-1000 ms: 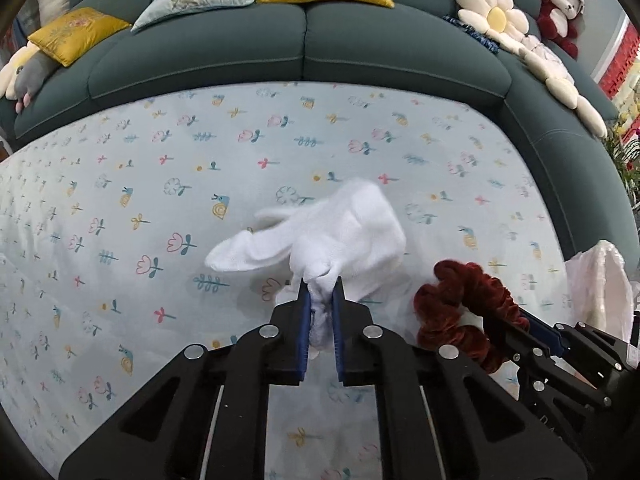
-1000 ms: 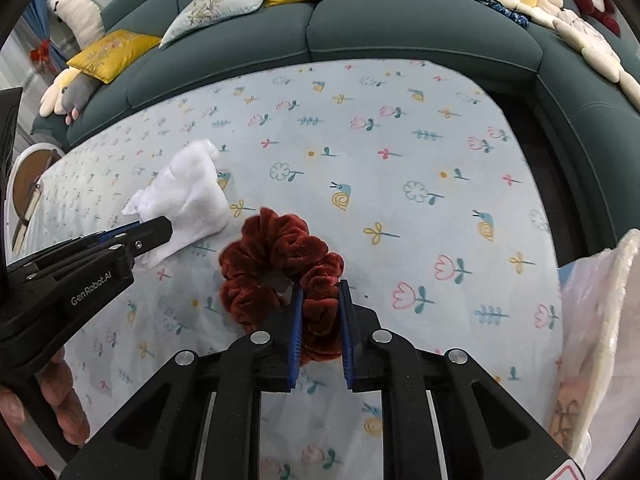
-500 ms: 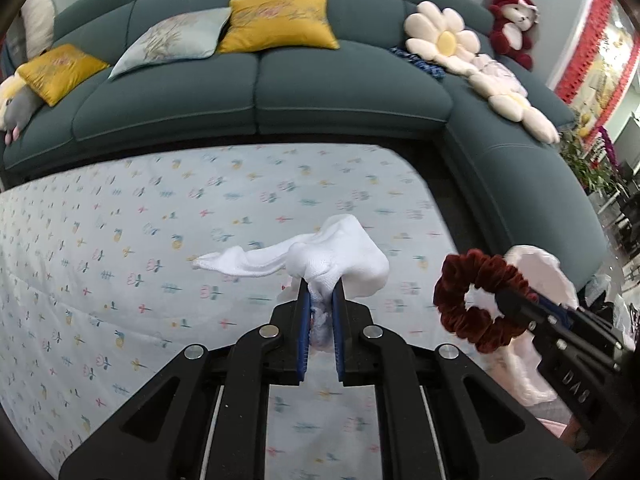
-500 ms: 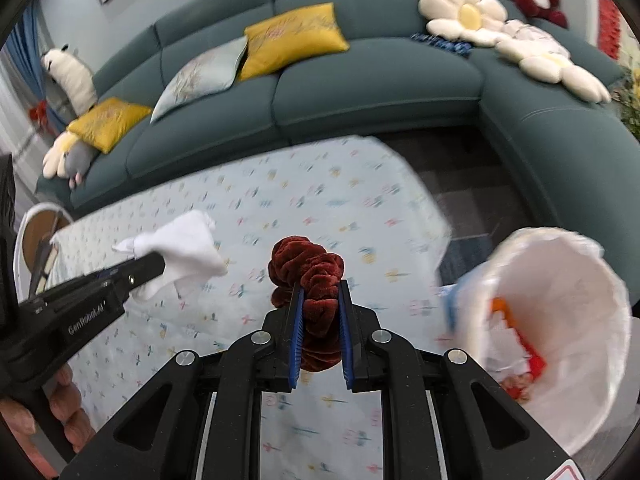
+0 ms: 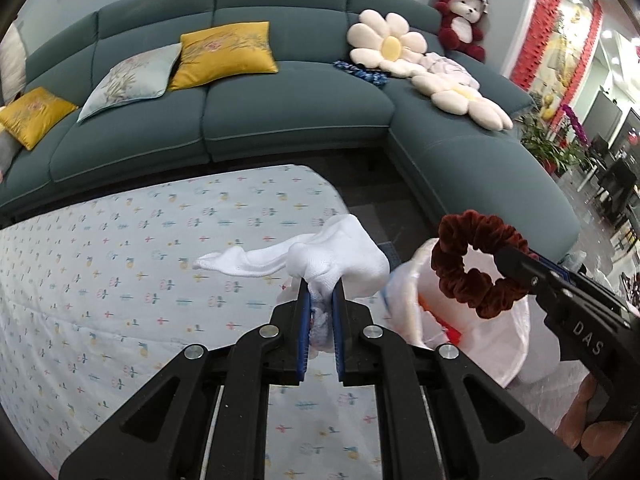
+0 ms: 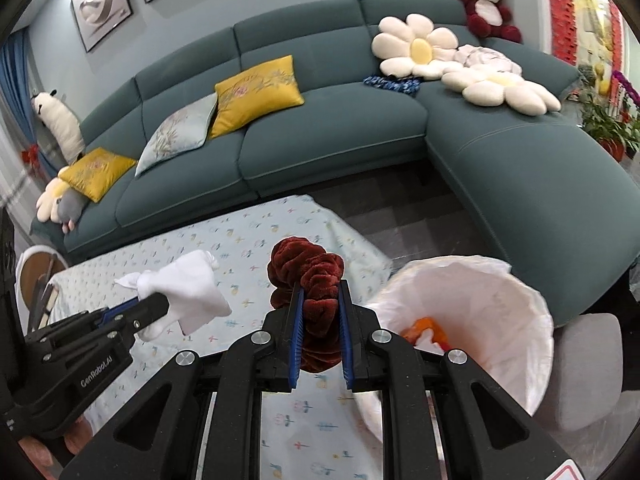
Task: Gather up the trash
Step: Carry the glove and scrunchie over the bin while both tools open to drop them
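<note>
Both tools are clenched, left tool on a white sock, right tool on a maroon scrunchie, and letting go short of the lined bin past the worktop's corner would drop them on the floor.

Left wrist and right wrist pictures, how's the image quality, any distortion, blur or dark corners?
Left wrist view: strong fisheye bend curves the sofa, black vignette fills the corners, and the white cloth in the left gripper stays sharp. Right wrist view: same bend and dark corners, the flower cushions look slightly soft, and the white bin liner is bright, nearly washed out.

Bin mouth unobstructed; sofa behind, table edge beside.
</note>
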A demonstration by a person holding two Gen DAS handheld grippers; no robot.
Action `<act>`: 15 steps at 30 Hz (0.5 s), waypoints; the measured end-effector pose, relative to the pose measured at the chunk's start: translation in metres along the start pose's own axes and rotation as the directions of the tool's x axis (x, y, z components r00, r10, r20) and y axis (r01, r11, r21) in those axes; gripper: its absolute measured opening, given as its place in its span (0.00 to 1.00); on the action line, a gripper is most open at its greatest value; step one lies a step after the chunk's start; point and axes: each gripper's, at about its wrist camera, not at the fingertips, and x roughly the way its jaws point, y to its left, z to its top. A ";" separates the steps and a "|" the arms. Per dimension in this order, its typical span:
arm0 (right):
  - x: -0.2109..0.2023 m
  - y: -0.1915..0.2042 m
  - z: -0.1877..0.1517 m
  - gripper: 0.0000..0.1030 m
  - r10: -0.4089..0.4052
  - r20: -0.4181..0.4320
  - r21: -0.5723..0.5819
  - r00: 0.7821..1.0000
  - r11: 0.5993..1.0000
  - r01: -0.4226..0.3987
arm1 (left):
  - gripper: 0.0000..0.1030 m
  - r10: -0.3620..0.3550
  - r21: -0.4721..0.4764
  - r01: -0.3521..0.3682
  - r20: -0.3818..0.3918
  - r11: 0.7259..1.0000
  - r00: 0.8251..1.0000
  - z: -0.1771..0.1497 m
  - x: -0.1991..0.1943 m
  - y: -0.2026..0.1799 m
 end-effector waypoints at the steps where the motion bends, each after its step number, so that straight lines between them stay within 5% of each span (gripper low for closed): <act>1: -0.003 -0.004 0.001 0.14 -0.002 0.005 0.005 1.000 1.000 0.001 | 0.09 -0.003 0.007 0.003 0.000 1.000 1.000 -0.001 -0.001 -0.005; 15: -0.038 -0.051 0.002 0.14 -0.029 0.057 0.063 0.998 0.998 0.025 | 0.09 -0.053 0.092 0.052 0.003 0.994 0.999 -0.003 -0.012 -0.070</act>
